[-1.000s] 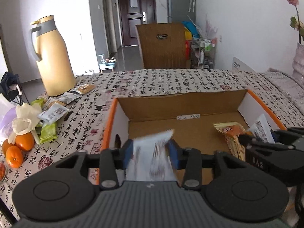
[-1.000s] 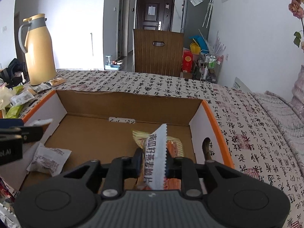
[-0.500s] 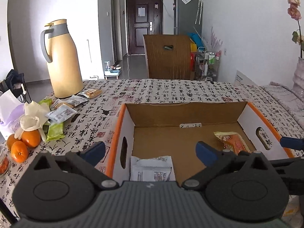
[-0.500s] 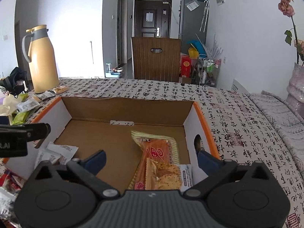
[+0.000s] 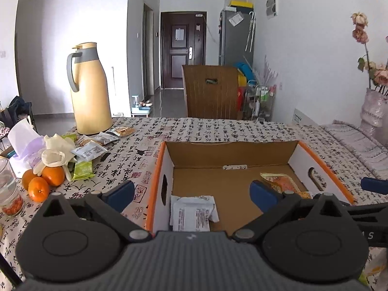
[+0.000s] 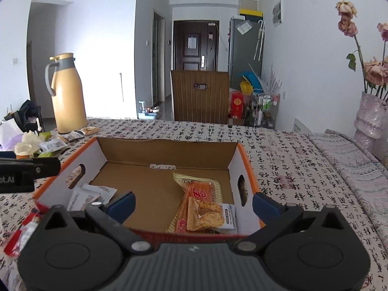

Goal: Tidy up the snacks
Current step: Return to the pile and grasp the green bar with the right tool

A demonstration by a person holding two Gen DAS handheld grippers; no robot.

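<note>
Centrally, the open orange-rimmed cardboard box (image 5: 232, 160) sits on the calligraphy-print tablecloth (image 5: 194, 128), its brown floor largely bare between the packets. Left gripper (image 5: 191, 191) and right gripper (image 6: 192, 202) both tilt downward over the near rim, blue pads spread wide, nothing between them. White printed snack packet (image 5: 191, 214) lies in the near-left corner; orange-wrapped snack packets (image 6: 201, 208) lie near the right wall. Only the left view shows the oranges (image 5: 42, 181); the yellow thermos jug (image 5: 88, 89) stands beyond loose packets.

Box (image 5: 300, 156), jug (image 5: 89, 89) on table (image 5: 218, 128)
</note>
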